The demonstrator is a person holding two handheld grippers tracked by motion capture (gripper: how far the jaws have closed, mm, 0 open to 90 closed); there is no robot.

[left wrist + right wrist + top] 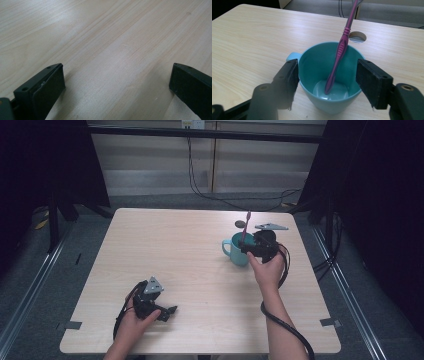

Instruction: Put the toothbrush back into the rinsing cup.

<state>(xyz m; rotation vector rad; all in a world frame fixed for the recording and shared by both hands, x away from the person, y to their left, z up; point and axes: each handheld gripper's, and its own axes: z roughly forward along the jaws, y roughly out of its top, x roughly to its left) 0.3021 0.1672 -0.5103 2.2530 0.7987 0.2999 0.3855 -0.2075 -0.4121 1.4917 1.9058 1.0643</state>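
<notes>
Right gripper (325, 82) stands with its jaws spread to either side of a teal mug (329, 75), one black pad just beside the mug's wall near the handle and the other just beside the opposite wall; whether either pad touches the mug cannot be told. A purple toothbrush (339, 50) stands inside the mug, its handle end resting on the mug's bottom and its shaft leaning up over the far rim, free of both pads. Beyond the mug a round hole (357, 37) is cut into the worktop (249, 37).

From the high view, the mug (236, 251) sits right of the worktop's middle, toward the far side, with its handle pointing to the left, and the toothbrush (245, 227) sticks up out of it at a slight tilt. The right hand (267, 267) holds its gripper (250, 251) against the mug's right side, with a black cable trailing back along the forearm.

Left gripper (116, 87) lies low over bare wood with its jaws wide apart and nothing between them. In the high view it (170, 312) rests near the worktop's near left edge, well apart from the mug, held by the left hand (135, 322).
</notes>
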